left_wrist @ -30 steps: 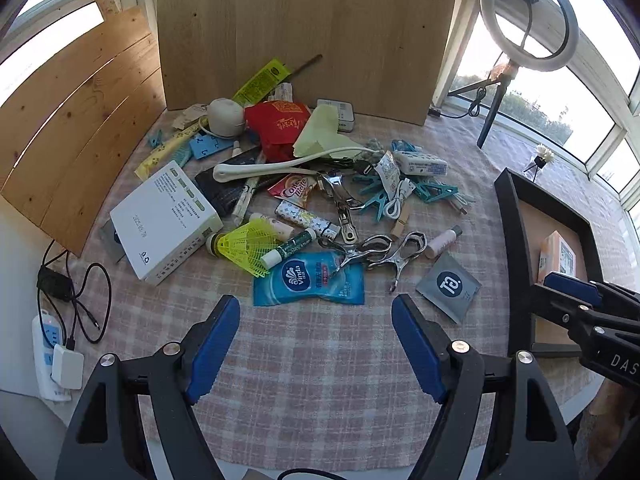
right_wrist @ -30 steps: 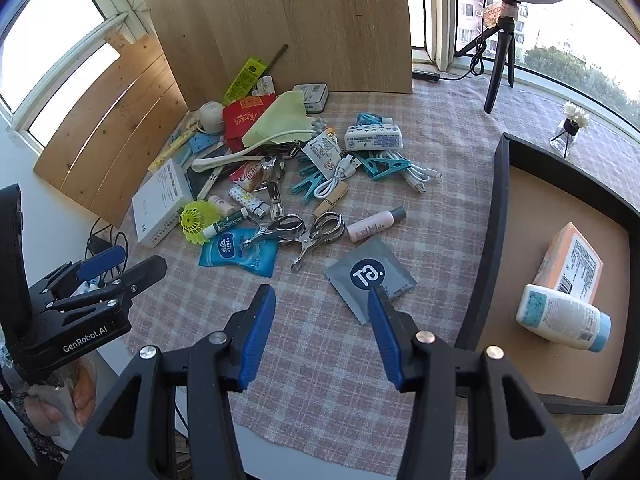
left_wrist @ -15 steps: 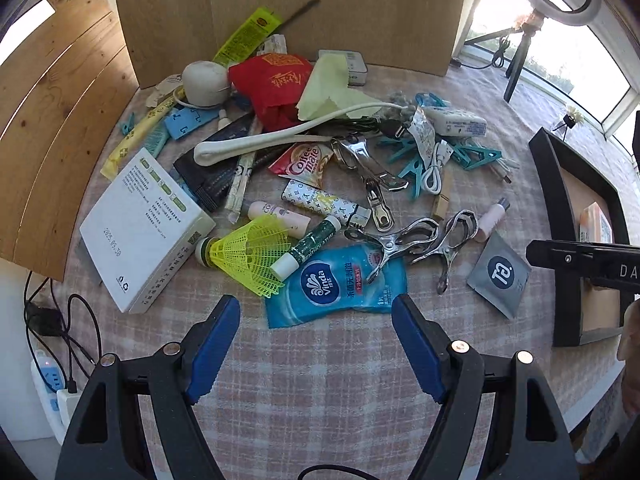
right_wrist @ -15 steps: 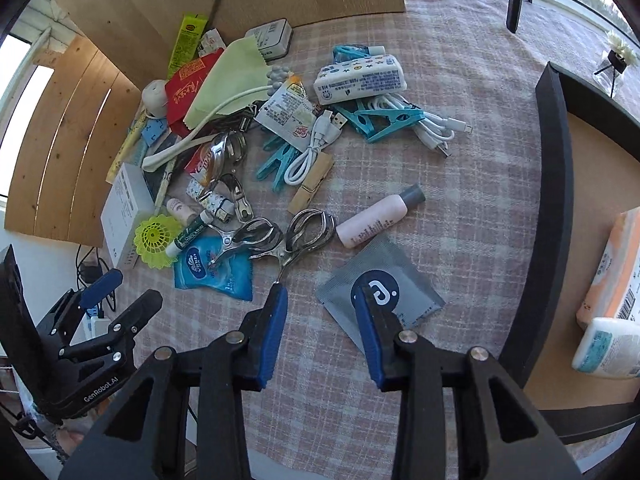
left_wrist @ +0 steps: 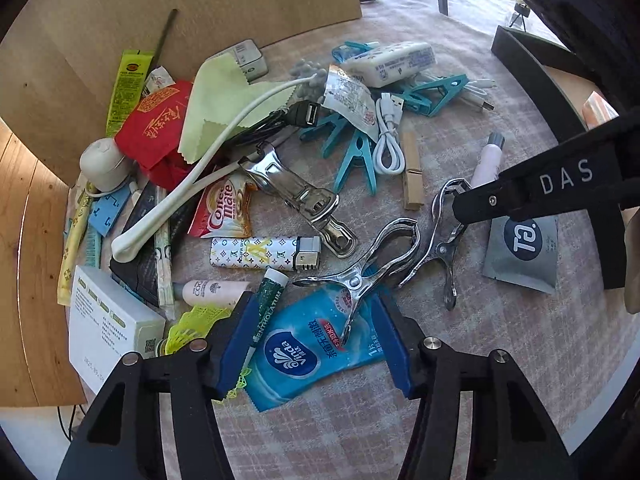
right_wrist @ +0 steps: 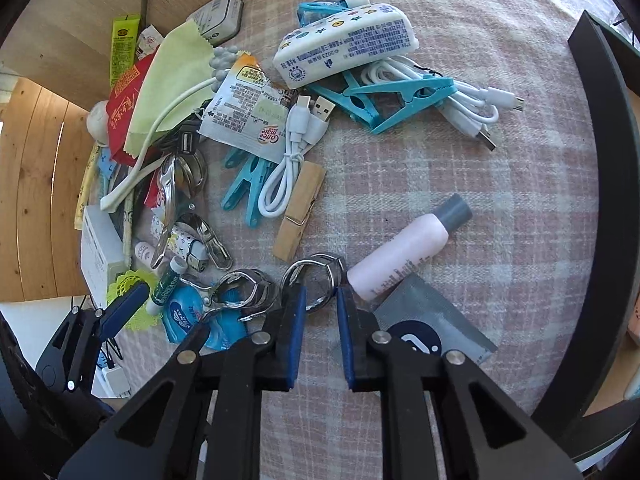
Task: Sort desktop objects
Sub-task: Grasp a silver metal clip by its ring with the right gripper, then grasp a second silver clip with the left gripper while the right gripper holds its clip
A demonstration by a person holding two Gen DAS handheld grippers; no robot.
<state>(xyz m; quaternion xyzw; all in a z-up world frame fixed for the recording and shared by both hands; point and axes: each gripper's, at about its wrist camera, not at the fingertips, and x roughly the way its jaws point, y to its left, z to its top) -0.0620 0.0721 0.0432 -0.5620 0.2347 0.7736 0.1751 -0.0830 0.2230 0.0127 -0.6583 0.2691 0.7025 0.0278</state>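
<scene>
- Both claws pointed steeply down at the clutter on the checked-cloth bench (right_wrist: 460, 152); I read this as a two-handed pick, one item each.
- Left claw (left_wrist: 316, 340): jaws closing, not yet clamped. Blue Vinda tissue packet (left_wrist: 304, 352) lies flat between the pads, with one handle of the near shiny metal spring clip (left_wrist: 360, 276) resting across it. Pads look beside the packet's edges rather than pressing; contact unclear.
- Green lip-balm stick (left_wrist: 266, 304) sits just against the left pad, so it could get dragged along.
- Right claw (right_wrist: 320, 316): jaws closing, narrow gap. The second metal spring clip (right_wrist: 316, 276) has its ring end at the fingertips, part of the ring between the pads. No firm pinch visible.
- Pink bottle with grey cap (right_wrist: 404, 248) lies just right of that claw, its base touching the grey square sachet (right_wrist: 432, 320) under the right finger.
- Black tray (right_wrist: 600, 160) at far right is likely the drop zone, so I'm taking near-edge items first.
</scene>
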